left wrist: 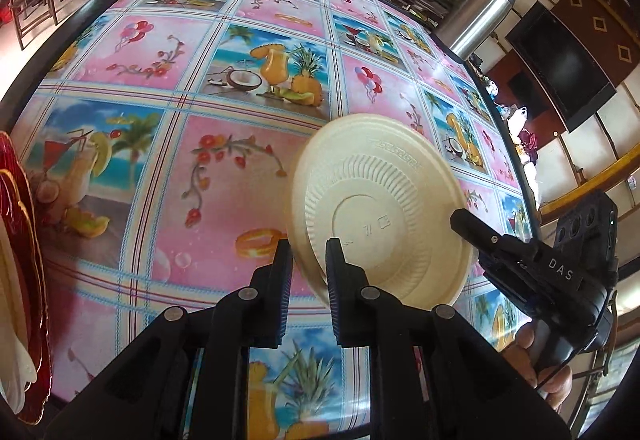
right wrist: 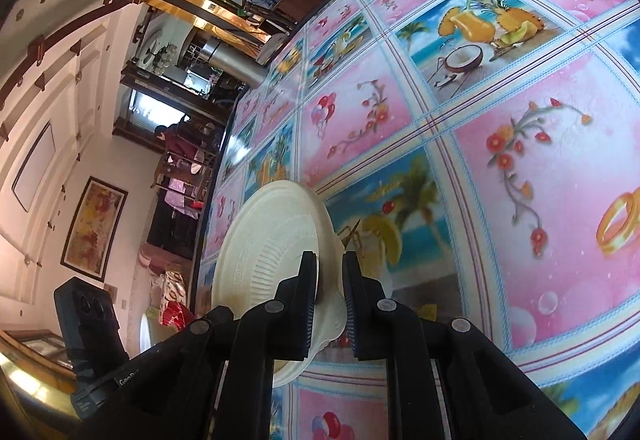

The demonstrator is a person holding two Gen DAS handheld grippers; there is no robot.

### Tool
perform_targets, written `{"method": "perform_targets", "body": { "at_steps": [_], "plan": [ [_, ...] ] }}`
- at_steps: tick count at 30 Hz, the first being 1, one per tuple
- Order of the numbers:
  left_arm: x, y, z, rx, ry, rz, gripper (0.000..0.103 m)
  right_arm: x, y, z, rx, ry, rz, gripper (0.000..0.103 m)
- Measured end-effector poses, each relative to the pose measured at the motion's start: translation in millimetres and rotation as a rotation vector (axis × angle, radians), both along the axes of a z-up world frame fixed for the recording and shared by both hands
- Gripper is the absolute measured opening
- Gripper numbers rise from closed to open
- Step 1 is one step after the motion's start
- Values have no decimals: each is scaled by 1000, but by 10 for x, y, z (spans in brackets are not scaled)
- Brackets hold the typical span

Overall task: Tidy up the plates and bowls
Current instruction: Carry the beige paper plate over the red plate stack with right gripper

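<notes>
Left gripper (left wrist: 308,260) and right gripper (left wrist: 460,220) fingers clamped on opposite rims of cream plate (left wrist: 380,207), tilted above table (left wrist: 224,167); red plate stack (left wrist: 20,240) far left, nearer left hand.

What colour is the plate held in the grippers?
Cream plate, ribbed underneath; left wrist view shows it best.

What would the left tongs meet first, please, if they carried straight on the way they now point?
Probably the patterned tablecloth. The left tongs are shut on the rim of the cream plate and aim down across the table; beyond the plate no other object shows in that line, though depth is hard to judge.
</notes>
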State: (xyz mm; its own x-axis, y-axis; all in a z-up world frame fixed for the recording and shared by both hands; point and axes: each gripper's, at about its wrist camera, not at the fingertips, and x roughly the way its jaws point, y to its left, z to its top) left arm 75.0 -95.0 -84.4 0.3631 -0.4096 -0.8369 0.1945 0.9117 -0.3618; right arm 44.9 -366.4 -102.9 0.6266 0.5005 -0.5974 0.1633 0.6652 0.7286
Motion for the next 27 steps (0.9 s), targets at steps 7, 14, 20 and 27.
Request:
{"method": "perform_targets", "body": {
  "at_steps": [7, 14, 20, 27],
  "plan": [
    [-300, 2, 60, 1, -19, -59, 17, -242, 110, 251, -37, -40, 10, 13],
    [-519, 275, 494, -36, -125, -38, 17, -418, 218, 605, -41, -104, 23, 13],
    [-748, 771, 935, -25, -235, 47, 19, -375, 605, 1031, -37, -192, 104, 13],
    [-954, 1459, 1167, 45, -292, 207, 19, -167, 1436, 1301, -36, -248, 267, 13]
  ]
}}
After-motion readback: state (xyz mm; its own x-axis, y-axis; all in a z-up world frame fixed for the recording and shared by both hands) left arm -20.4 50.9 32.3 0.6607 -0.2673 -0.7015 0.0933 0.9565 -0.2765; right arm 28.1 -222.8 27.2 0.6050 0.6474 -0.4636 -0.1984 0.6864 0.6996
